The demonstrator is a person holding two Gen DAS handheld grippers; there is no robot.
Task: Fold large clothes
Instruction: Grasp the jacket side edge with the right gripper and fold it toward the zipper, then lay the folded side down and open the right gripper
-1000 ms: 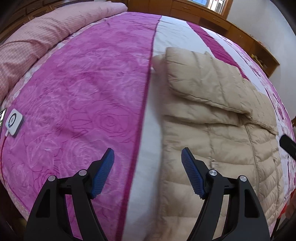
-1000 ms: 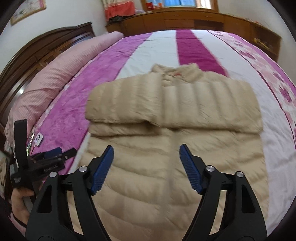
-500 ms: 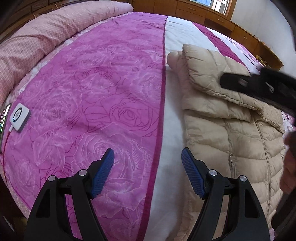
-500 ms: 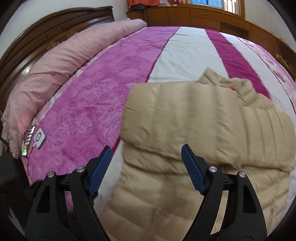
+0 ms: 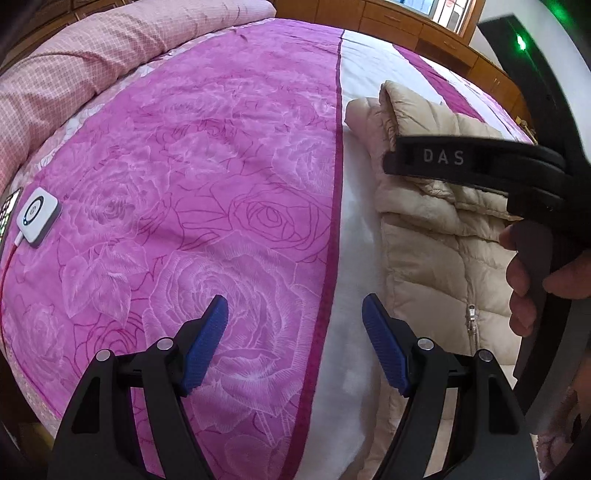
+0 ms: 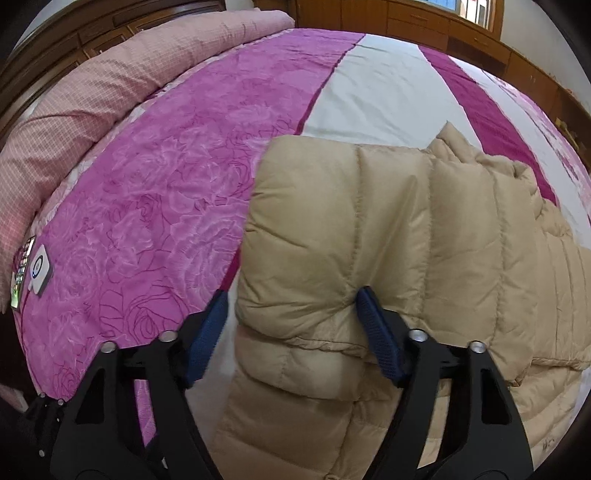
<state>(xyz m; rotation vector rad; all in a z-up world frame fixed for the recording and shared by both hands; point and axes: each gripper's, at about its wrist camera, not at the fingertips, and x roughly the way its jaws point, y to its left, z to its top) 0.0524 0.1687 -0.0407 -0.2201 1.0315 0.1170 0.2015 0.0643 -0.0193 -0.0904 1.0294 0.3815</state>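
- A pink checked pillow (image 5: 74, 74) lies along the far left edge of the bed, seen in both wrist views, with dark wooden cabinets (image 6: 92, 33) behind it.
- A white charger pad (image 5: 38, 216) rests on the magenta rose-print bedspread (image 5: 203, 184) near the left edge, its cable running down beside it; a phone (image 6: 20, 277) lies just beside the pad.
- The left tongs (image 5: 295, 325) hang released over the bedspread, blue pads wide apart and nothing between them, above the seam where the magenta panel meets a white stripe (image 5: 354, 258).
- The beige puffer jacket (image 6: 424, 240) lies on the bed to the right of that stripe, a sleeve folded across its chest and its zipper pull (image 5: 471, 317) showing on the front.
- The right tongs (image 6: 291, 306) stand released at the folded sleeve's near-left corner: the right pad touches the puffy fabric, the left pad sits just off the sleeve's edge, over the bedspread.
- In the left wrist view the right tongs (image 5: 399, 162) show from the side, lettered "DAS", resting on the jacket's folded part, with the person's right hand (image 5: 532, 280) gripping the handle.
- Wooden drawers (image 6: 424, 26) and a window (image 5: 450, 11) line the far wall.
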